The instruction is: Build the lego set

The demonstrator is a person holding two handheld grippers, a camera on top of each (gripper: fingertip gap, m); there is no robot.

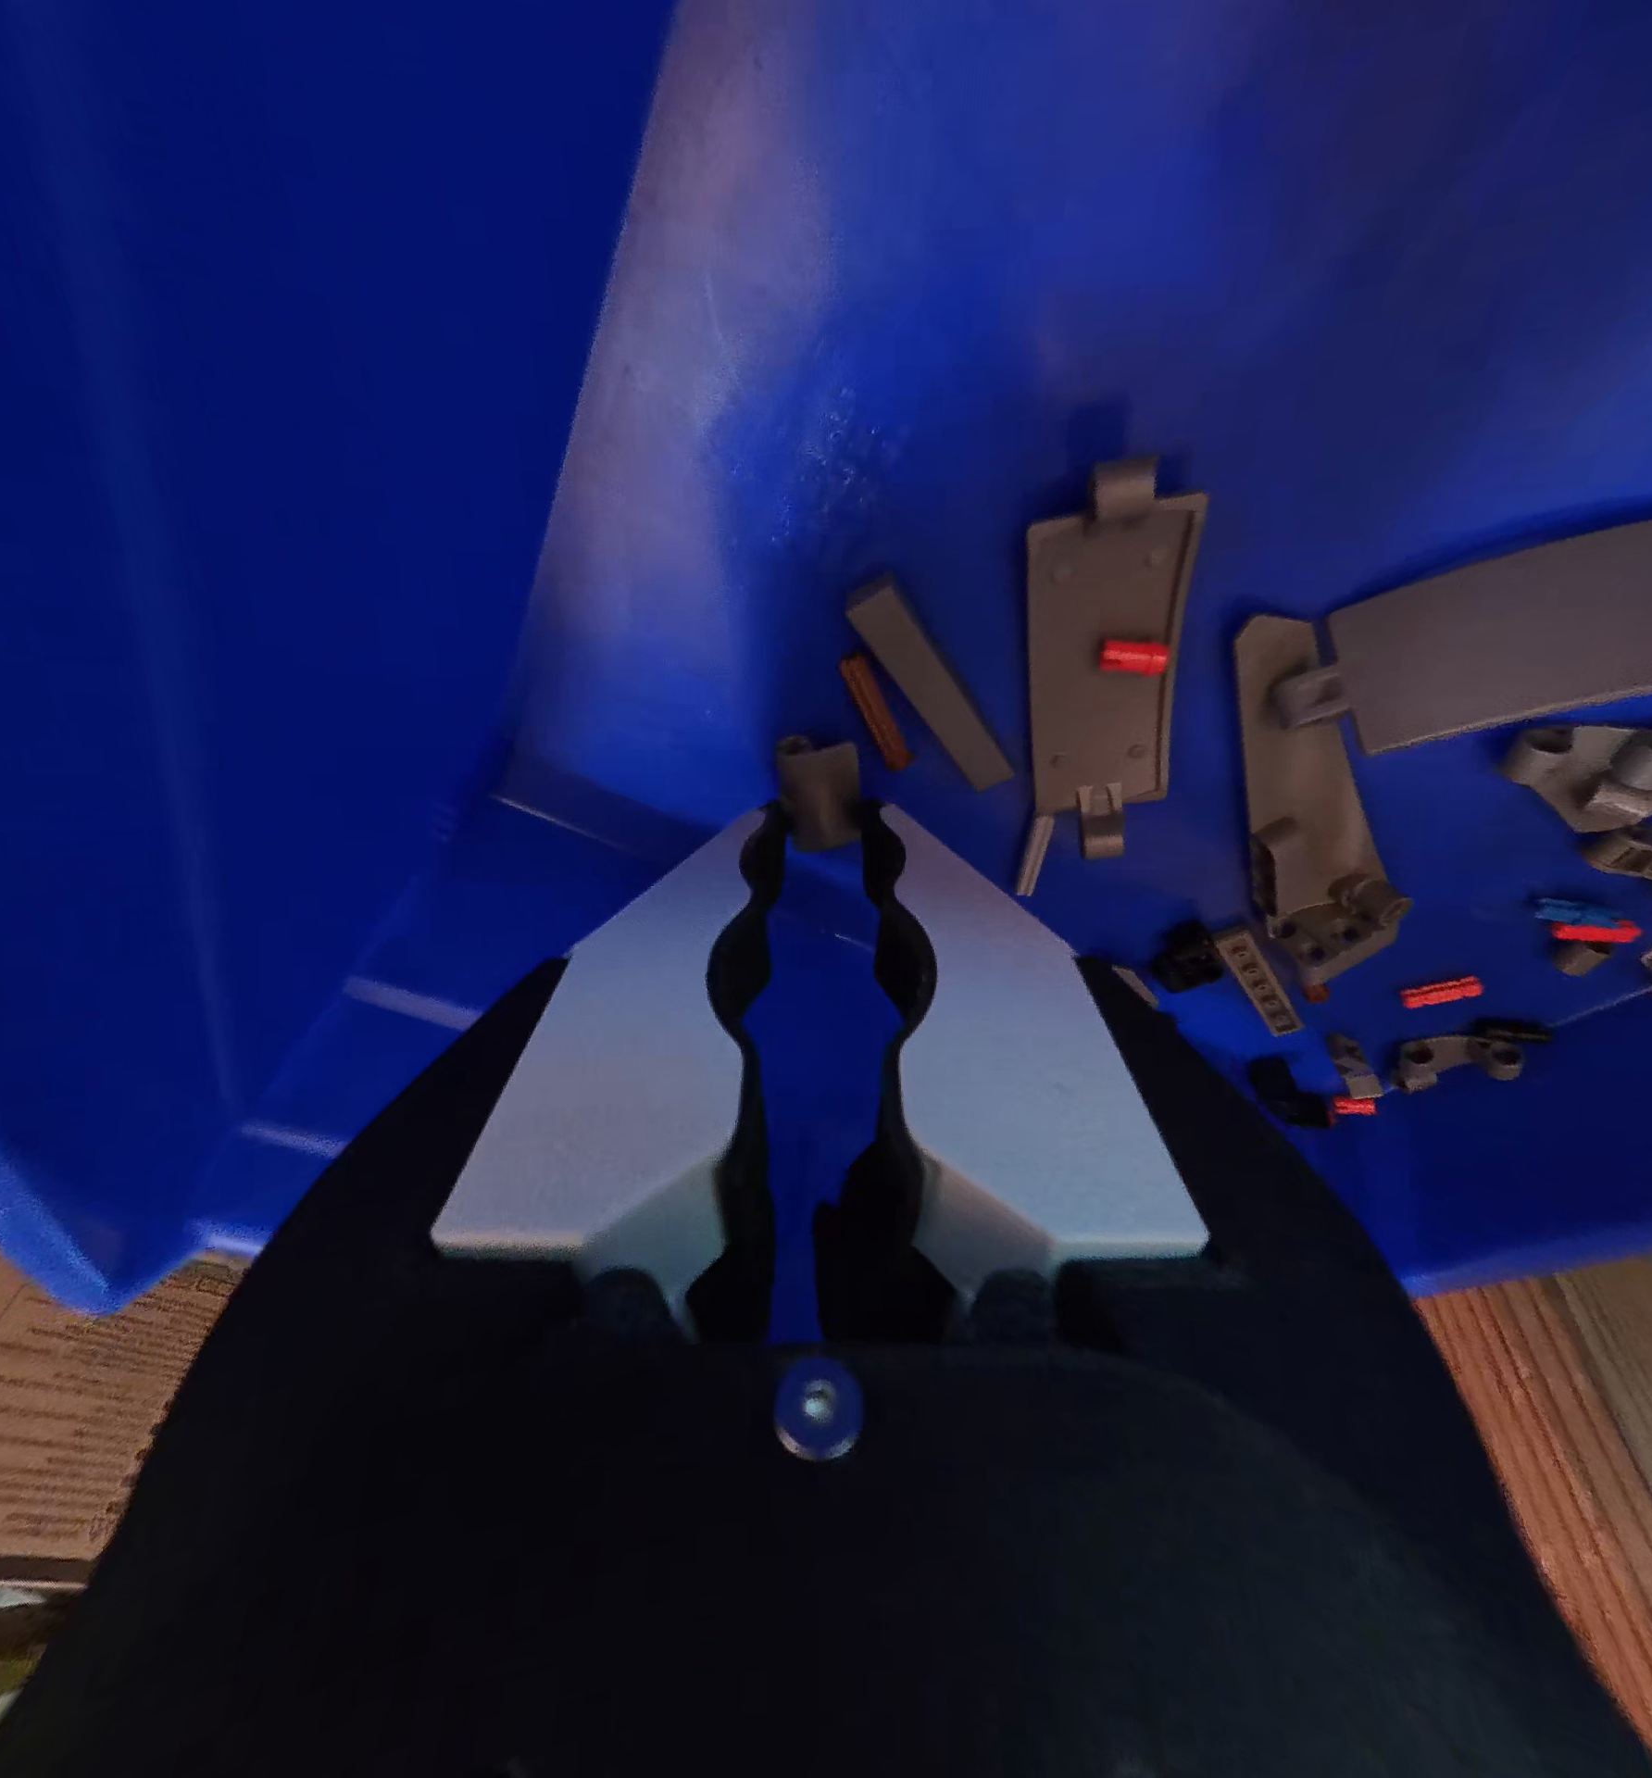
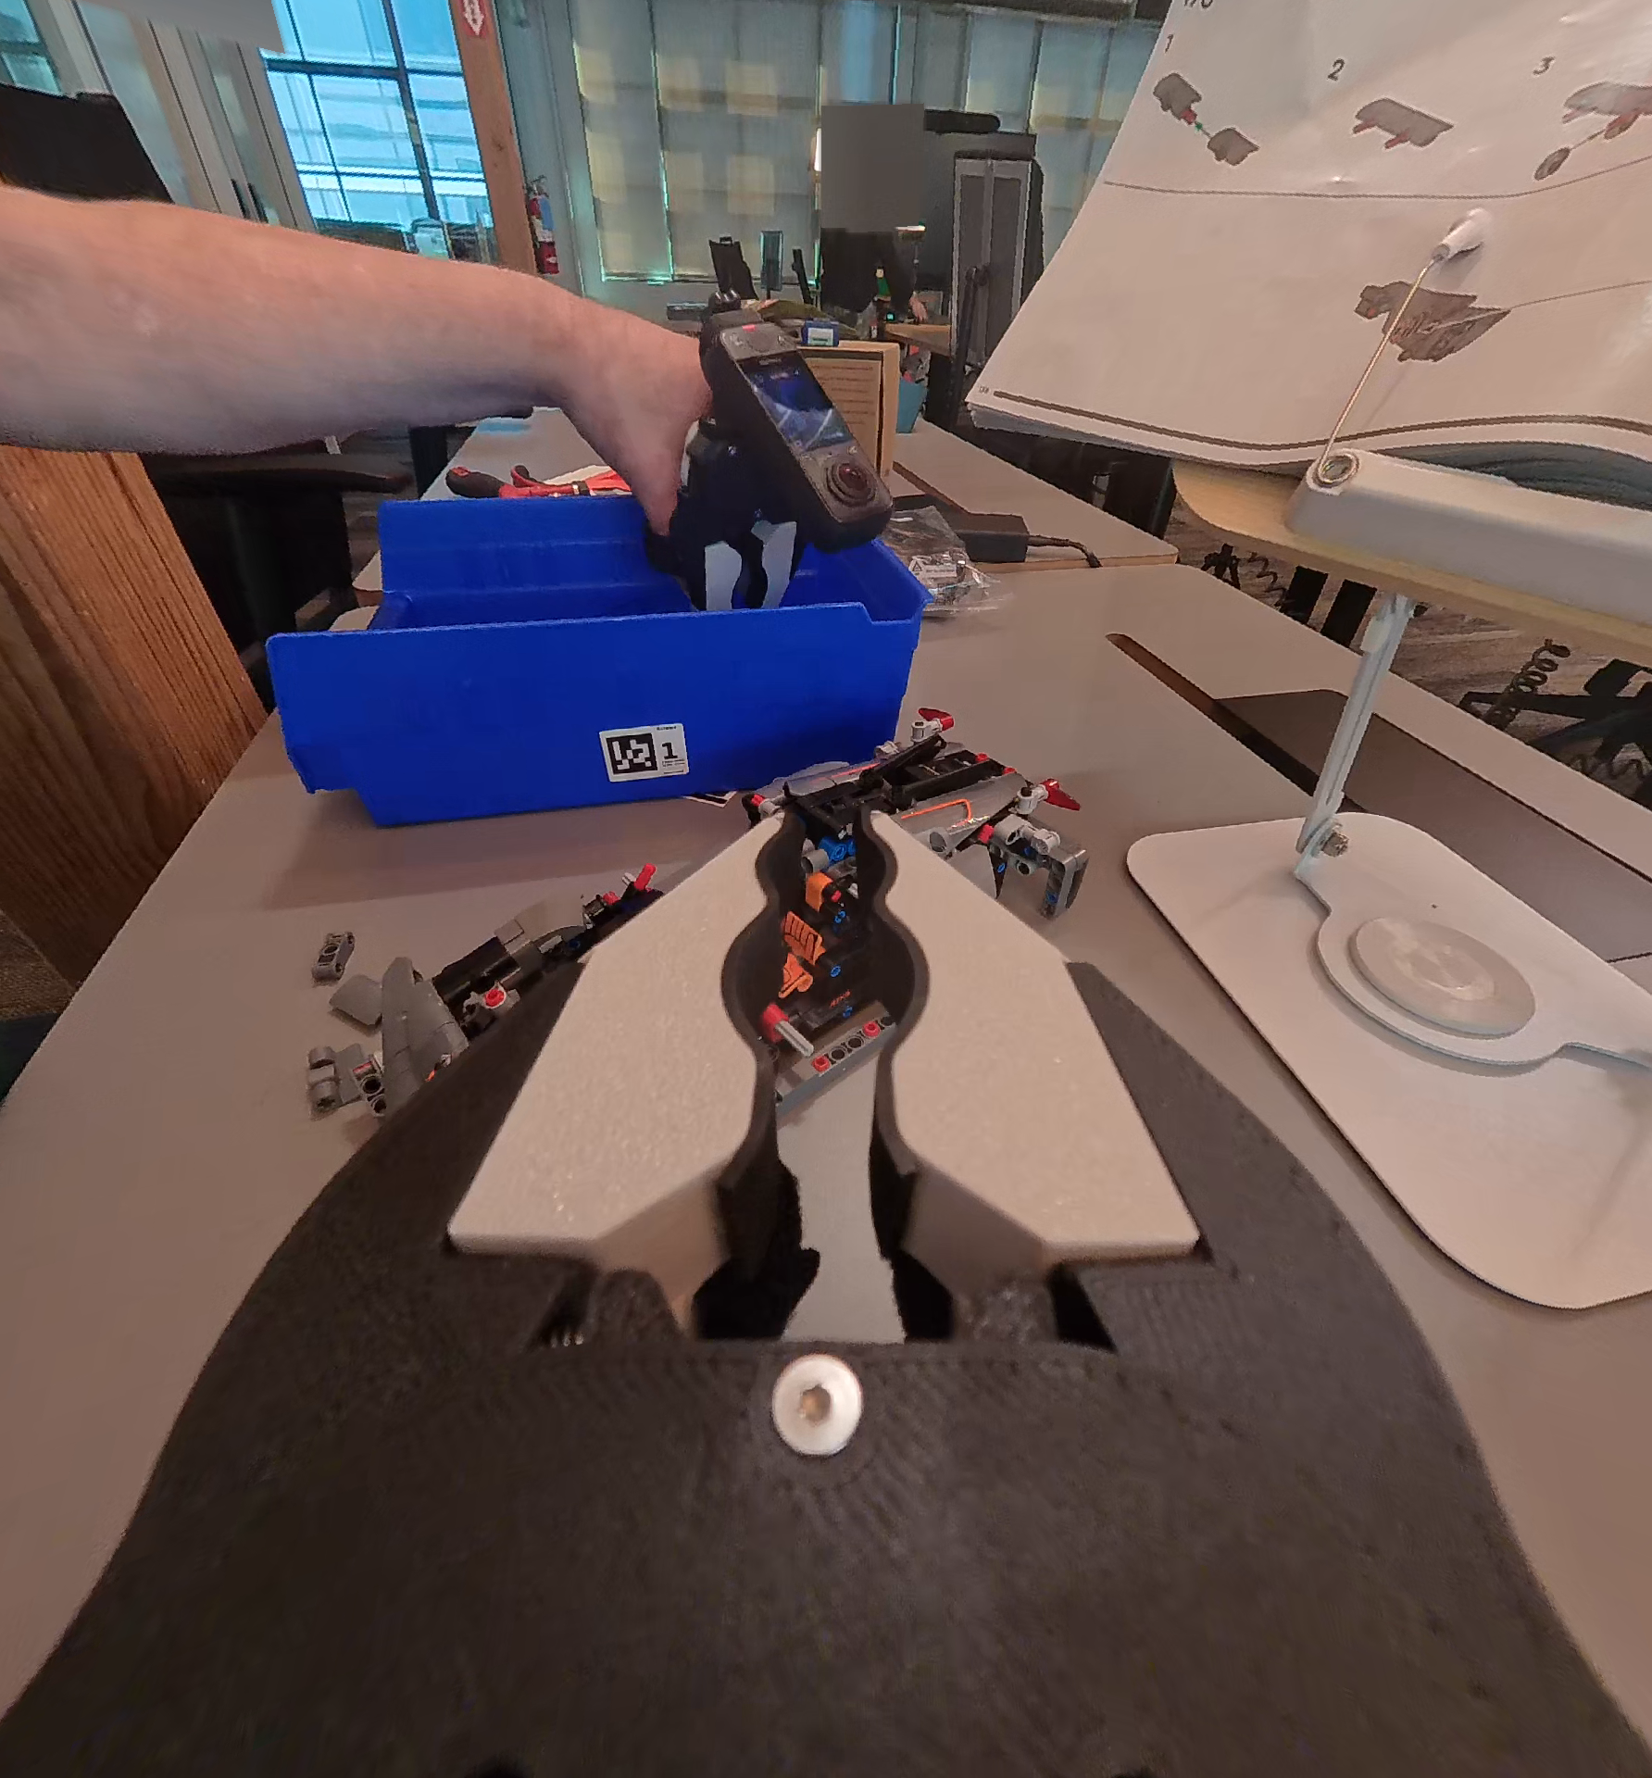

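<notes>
Picking from the blue bin [image 2: 514, 693] on the table [image 2: 1043, 616] is the step in hand, by my reading. The left gripper [image 1: 817, 818], reaching down inside the bin, has its tips closed round a small grey connector [image 1: 814, 787], which sits at the very ends of the pads, just off the bin floor near the wall. Advice: keep the clench steady and lift straight up clear of the bin wall, since so little of the piece is gripped that a knock would twist it out.

The right gripper [image 2: 824, 847] hovers above the table with its jaws parted a little and nothing between them; seen through the gap, the partly built model [image 2: 909, 818] lies beyond.

Counts, largest first:
- one bin
- one instruction booklet [image 2: 1284, 241] on its stand
- one model, plus a smaller sub-assembly [image 2: 514, 952] to its left
- three large grey panels [image 1: 1106, 654] in the bin
- at least five red pins [image 1: 1133, 656]; further ones blurred
- one orange axle [image 1: 875, 712]
</notes>
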